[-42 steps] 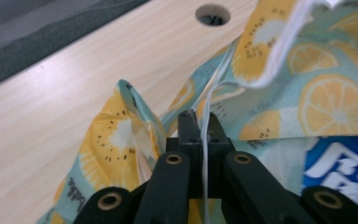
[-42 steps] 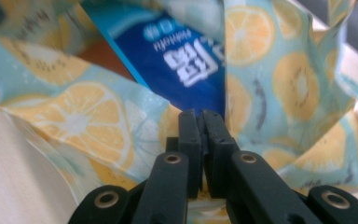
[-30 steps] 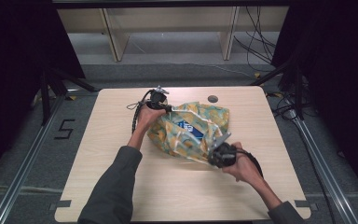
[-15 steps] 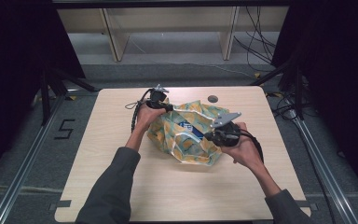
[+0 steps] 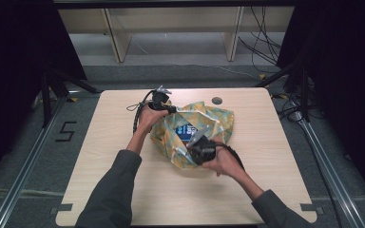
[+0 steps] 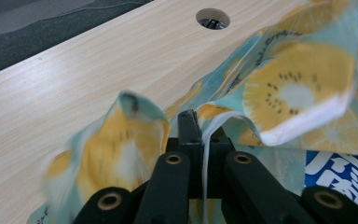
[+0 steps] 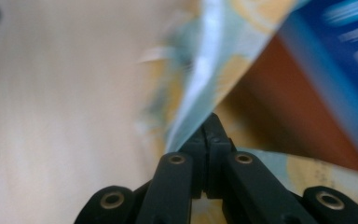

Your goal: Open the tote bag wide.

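Note:
A cloth bag [image 5: 221,121] printed with yellow fruit slices on pale blue lies in the middle of the table, with a blue box [image 5: 186,131] showing in its mouth. My left gripper [image 5: 171,109] is at the bag's far left rim, shut on the cloth [image 6: 298,88] beside a white cord [image 6: 207,154]. My right gripper [image 5: 196,141] is at the near rim, shut on a fold of the cloth [image 7: 209,70]. The blue box [image 7: 335,60] is blurred just beyond that fold. The box [image 6: 340,170] also shows at the lower right of the left gripper view.
The light wooden table [image 5: 119,190] has a round cable hole [image 5: 216,100] just beyond the bag, also seen as a hole [image 6: 212,18] from the left gripper. Shelving legs and cables stand on the floor behind the table.
My right gripper has swung leftward along the bag's near rim, drawing the cloth with it and blurring its view. The left gripper has kept its place on the far rim.

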`<state>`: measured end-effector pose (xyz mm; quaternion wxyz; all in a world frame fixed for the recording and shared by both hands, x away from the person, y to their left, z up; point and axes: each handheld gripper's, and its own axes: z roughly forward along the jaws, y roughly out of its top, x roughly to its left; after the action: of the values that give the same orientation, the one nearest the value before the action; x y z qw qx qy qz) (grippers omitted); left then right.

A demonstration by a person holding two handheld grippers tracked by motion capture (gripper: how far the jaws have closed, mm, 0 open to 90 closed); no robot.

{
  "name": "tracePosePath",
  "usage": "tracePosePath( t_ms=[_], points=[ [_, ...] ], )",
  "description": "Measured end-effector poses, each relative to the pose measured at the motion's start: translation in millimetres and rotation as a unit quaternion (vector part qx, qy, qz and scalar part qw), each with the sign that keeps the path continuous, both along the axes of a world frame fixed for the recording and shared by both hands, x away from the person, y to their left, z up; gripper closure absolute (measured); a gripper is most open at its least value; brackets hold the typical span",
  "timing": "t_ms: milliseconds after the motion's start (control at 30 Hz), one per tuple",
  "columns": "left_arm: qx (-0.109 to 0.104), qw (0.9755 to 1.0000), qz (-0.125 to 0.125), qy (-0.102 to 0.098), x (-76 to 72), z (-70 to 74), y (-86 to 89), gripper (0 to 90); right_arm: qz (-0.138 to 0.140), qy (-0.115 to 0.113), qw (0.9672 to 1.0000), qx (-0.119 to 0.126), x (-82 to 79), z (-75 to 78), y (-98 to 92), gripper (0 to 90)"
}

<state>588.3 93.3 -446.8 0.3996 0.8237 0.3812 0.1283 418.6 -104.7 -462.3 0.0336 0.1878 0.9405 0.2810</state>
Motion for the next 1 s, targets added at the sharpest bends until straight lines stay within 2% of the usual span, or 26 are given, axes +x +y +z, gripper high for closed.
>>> tracePosePath(
  t_ms=[33,67,133,200,267,300,333,367,400,433,467,500,567,600,667,733,767,800,833,867,900,967,1000],
  points=[
    [-0.001,1.0000,0.001,0.002,0.4,-1.7,-2.1,89.1,0.013,-0.002,0.9994,-0.031,-15.8,-10.7,5.5,90.0],
    [0.002,1.0000,0.003,0.001,0.4,-2.3,-3.7,89.1,0.020,-0.004,0.9989,-0.043,-20.4,-15.1,7.4,90.0],
    [0.008,1.0000,0.004,-0.002,1.6,-3.3,-5.6,89.1,0.025,0.005,0.9987,-0.044,-24.2,-20.9,8.7,90.0],
    [0.004,0.9999,0.011,-0.001,2.4,-4.1,-5.4,89.0,0.020,0.013,0.9990,-0.039,-24.4,-19.2,7.8,90.0],
    [0.001,0.9999,0.011,0.000,2.9,-4.8,-5.2,88.7,0.025,0.014,0.9991,-0.031,-22.6,-15.9,6.4,90.0],
    [-0.001,0.9999,0.011,0.001,2.9,-4.5,-4.5,86.9,0.017,0.005,0.9998,-0.008,-17.8,-4.8,2.3,90.0],
    [-0.006,0.9999,0.010,0.005,2.1,-3.2,-3.8,83.8,0.019,-0.018,0.9997,0.002,-13.4,1.2,-0.3,90.0],
    [-0.010,0.9998,0.009,0.012,1.0,-2.2,-3.6,76.9,-0.004,-0.025,0.9994,0.024,-8.3,12.2,-4.6,90.0],
    [-0.009,0.9998,0.006,0.018,-1.8,1.0,-3.1,70.2,-0.013,-0.038,0.9986,0.035,-3.7,18.8,-7.6,90.0],
    [-0.009,0.9998,0.006,0.018,-1.8,1.0,-3.1,63.7,-0.034,-0.048,0.9971,0.049,3.1,30.0,-12.8,90.0],
    [0.000,0.9999,0.007,0.012,-6.8,8.4,-2.6,59.1,-0.044,-0.064,0.9956,0.053,10.2,38.0,-17.0,90.0],
    [0.003,1.0000,0.005,0.007,-9.9,14.0,-1.4,56.8,-0.053,-0.072,0.9948,0.048,15.3,43.9,-19.9,90.0],
    [-0.010,0.9999,0.010,0.001,-18.7,27.6,1.8,51.3,-0.086,-0.103,0.9906,0.024,31.1,53.8,-26.1,90.0],
    [-0.012,0.9999,0.010,-0.001,-23.9,33.8,2.8,47.3,-0.095,-0.099,0.9902,0.021,38.7,54.0,-28.1,90.0],
    [-0.006,0.9999,-0.008,-0.013,-36.1,45.3,3.8,44.6,-0.101,-0.092,0.9906,0.005,50.9,47.9,-27.7,90.0],
    [-0.004,0.9996,-0.020,-0.020,-47.5,52.9,4.2,43.3,-0.087,-0.089,0.9921,-0.020,59.8,38.3,-24.0,90.0],
    [-0.004,0.9996,-0.020,-0.020,-47.5,52.9,4.2,43.1,-0.086,-0.085,0.9923,-0.028,62.5,35.1,-22.3,90.0],
    [-0.004,0.9990,-0.043,-0.013,-61.7,58.2,4.7,42.0,-0.095,-0.083,0.9911,-0.041,66.1,31.0,-19.9,90.0],
    [-0.001,0.9986,-0.052,-0.014,-68.5,59.9,5.0,41.1,-0.100,-0.091,0.9897,-0.047,70.3,29.7,-19.7,90.0],
    [-0.001,0.9986,-0.052,-0.014,-68.5,59.9,5.0,40.5,-0.100,-0.091,0.9897,-0.047,70.3,29.7,-19.7,90.0],
    [0.001,0.9981,-0.060,-0.013,-74.6,61.1,5.5,40.0,-0.118,-0.093,0.9874,-0.050,78.8,29.9,-21.0,90.0],
    [-0.004,0.9972,-0.071,-0.021,-92.9,64.6,9.3,39.2,-0.132,-0.107,0.9836,-0.060,90.4,32.8,-25.7,90.0],
    [-0.004,0.9972,-0.071,-0.021,-92.9,64.6,9.3,39.4,-0.132,-0.107,0.9836,-0.060,90.4,32.8,-25.7,90.0]
  ],
)
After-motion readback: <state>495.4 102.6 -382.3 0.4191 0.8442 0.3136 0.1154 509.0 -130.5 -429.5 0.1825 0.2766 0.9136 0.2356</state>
